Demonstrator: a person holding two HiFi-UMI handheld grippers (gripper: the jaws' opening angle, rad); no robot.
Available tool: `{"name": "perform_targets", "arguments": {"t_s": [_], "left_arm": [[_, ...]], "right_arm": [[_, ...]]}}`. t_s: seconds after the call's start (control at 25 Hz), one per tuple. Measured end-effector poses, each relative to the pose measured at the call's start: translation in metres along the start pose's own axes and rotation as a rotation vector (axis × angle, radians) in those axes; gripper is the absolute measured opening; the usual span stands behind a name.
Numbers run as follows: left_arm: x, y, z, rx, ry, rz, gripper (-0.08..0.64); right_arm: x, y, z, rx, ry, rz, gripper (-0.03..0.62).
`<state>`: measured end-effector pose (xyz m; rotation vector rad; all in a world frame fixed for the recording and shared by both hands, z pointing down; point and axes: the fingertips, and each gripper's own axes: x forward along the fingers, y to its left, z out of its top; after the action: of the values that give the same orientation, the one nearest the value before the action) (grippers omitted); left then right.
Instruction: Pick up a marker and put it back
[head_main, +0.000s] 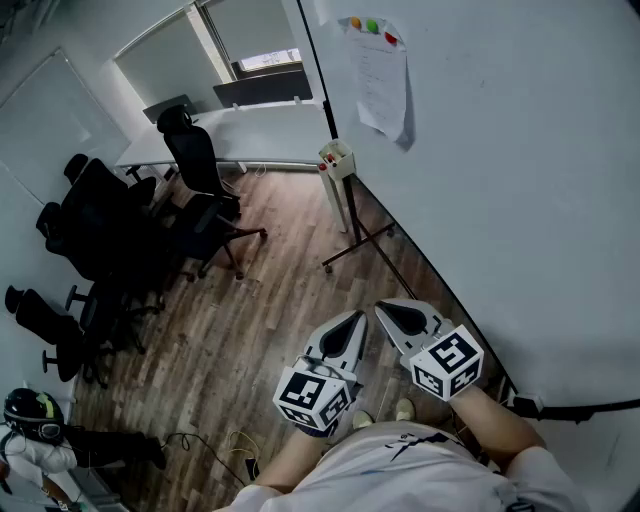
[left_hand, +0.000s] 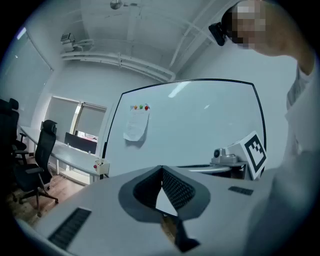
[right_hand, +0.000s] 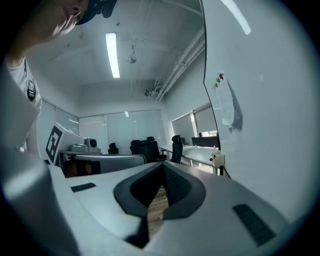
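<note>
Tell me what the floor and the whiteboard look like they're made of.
Floor: wood or wood-look laminate planks, matte brown; grain and plank seams show.
Whiteboard: smooth glossy white panel, perhaps coated steel or melamine; ceiling lights reflect in it.

— Floor and furniture?
— Brown wood-plank floor (head_main: 290, 300); black wheeled office chairs (head_main: 190, 150) beside a long white desk (head_main: 260, 130).
— Walls, light?
— Large white whiteboard (head_main: 520, 200) on the right, blind-covered window (head_main: 250, 25) beyond, long bright ceiling strip lamp (right_hand: 112, 55) overhead.
</note>
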<state>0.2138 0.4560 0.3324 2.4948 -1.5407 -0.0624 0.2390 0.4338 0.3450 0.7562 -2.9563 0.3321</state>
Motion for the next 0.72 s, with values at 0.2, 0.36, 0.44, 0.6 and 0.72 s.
{"name": "perform_targets", "arguments": {"t_s": [0.2, 0.36, 0.44, 0.6, 0.72], "left_arm": [[0.001, -0.004, 0.0, 0.007, -0.001, 0.004, 0.011], [-0.003, -0.007, 0.002, 0.014, -0.005, 0.017, 0.011], [-0.006, -0.008, 0.004, 0.019, -0.01, 0.025, 0.011], [-0.005, -0.005, 0.012, 0.035, -0.031, 0.055, 0.011], [-0.004, -0.005, 0.009, 0.036, -0.035, 0.084, 0.011]], "right_arm": [[-0.006, 0.003, 0.004, 0.003, -0.028, 0.02, 0.014], [-0.016, 0.003, 0.006, 0.009, -0.039, 0.017, 0.014], [-0.02, 0.002, 0.008, 0.006, -0.044, 0.011, 0.014], [-0.026, -0.007, 0.015, -0.003, -0.058, 0.001, 0.014], [-0.031, -0.014, 0.012, 0.006, -0.063, 0.003, 0.014]]}}
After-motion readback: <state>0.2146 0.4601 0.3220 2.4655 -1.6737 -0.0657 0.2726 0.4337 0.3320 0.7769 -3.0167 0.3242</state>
